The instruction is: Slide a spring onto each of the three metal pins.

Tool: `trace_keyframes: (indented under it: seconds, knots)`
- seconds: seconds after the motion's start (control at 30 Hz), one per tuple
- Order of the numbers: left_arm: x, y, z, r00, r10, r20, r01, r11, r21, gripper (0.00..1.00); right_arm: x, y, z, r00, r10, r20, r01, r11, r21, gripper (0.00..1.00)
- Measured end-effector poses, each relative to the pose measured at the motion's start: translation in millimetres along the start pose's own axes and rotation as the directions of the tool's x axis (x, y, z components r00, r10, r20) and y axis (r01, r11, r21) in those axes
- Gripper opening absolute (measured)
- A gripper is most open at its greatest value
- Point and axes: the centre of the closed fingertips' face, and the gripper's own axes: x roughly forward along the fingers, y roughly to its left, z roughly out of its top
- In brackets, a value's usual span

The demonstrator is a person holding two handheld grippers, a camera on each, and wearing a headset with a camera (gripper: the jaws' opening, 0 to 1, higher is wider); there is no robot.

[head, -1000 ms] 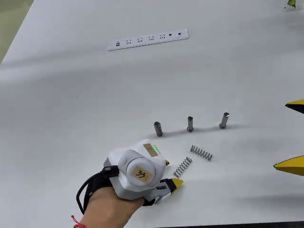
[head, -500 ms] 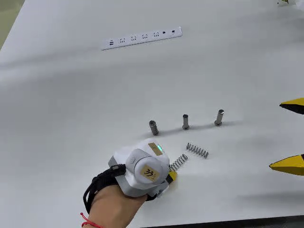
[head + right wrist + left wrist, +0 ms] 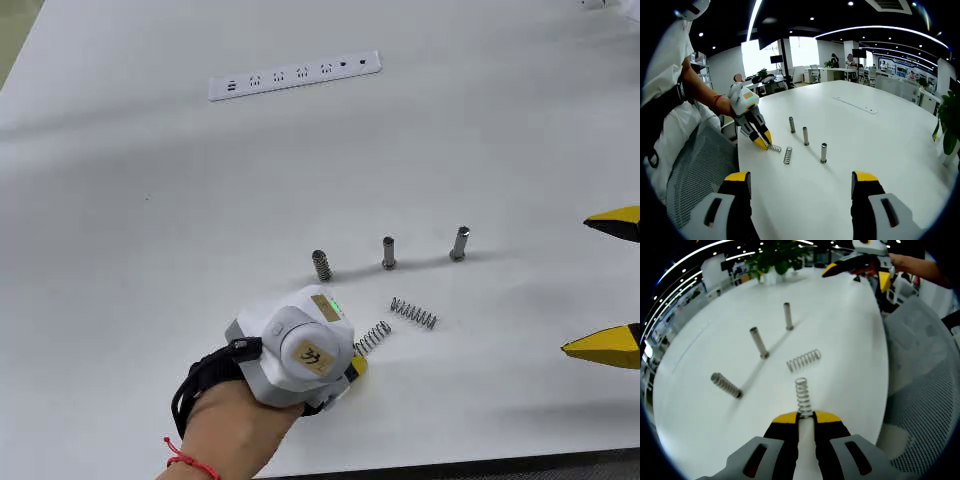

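Note:
Three metal pins stand in a row on the white table (image 3: pixel 150 250). The left pin (image 3: pixel 321 265) wears a spring; the middle pin (image 3: pixel 388 252) and the right pin (image 3: pixel 459 243) are bare. My left gripper (image 3: pixel 357 365) is shut on the near end of a spring (image 3: pixel 802 392) that lies flat and points toward the pins. A second spring (image 3: pixel 413 313) lies loose beside it, also seen in the left gripper view (image 3: pixel 804 360). My right gripper (image 3: pixel 801 180) hovers open at the right edge (image 3: pixel 610 283), well clear of the pins.
A white power strip (image 3: pixel 295 75) lies at the far side of the table. The table's front edge runs just below the left hand. A grey mesh chair (image 3: pixel 920 405) stands beyond that edge.
The left gripper's jaws, open a second ago beside the near spring, have closed on its end. The right gripper has stayed open at the right.

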Motion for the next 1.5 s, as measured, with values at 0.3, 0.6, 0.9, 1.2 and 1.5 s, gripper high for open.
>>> trace_keyframes:
  seconds: [0.3,0.6,0.9,1.2,1.5]
  knots:
    - [-6.2,1.8,0.6,0.9997,-0.009,0.025,0.01,1.0,-0.021,0.1,4.7,4.3,1.4,1.0,0.009,-0.002,-0.009,1.0,0.001,0.83]
    - [-8.4,-1.6,-0.6,0.9989,-0.026,0.039,0.028,0.998,-0.053,0.1,7.2,5.6,3.3,0.9999,0.012,-0.003,-0.012,1.0,-0.006,0.82]
    - [-13.6,-0.4,-2.3,0.9965,-0.043,0.072,0.052,0.991,-0.122,0.1,9.7,7.4,3.3,0.9999,0.015,-0.008,-0.015,1.0,-0.004,0.81]
    - [-22.2,-2.0,2.3,0.9915,-0.054,0.119,0.073,0.984,-0.165,0.1,16.6,16.6,5.2,0.9988,0.046,-0.016,-0.046,0.999,0.024,0.75]
    - [-44.5,-5.4,27.9,0.9702,-0.065,0.233,0.106,0.98,-0.168,0.1,17.9,24.6,28.5,0.9973,0.07,0.023,-0.071,0.996,0.054,0.71]
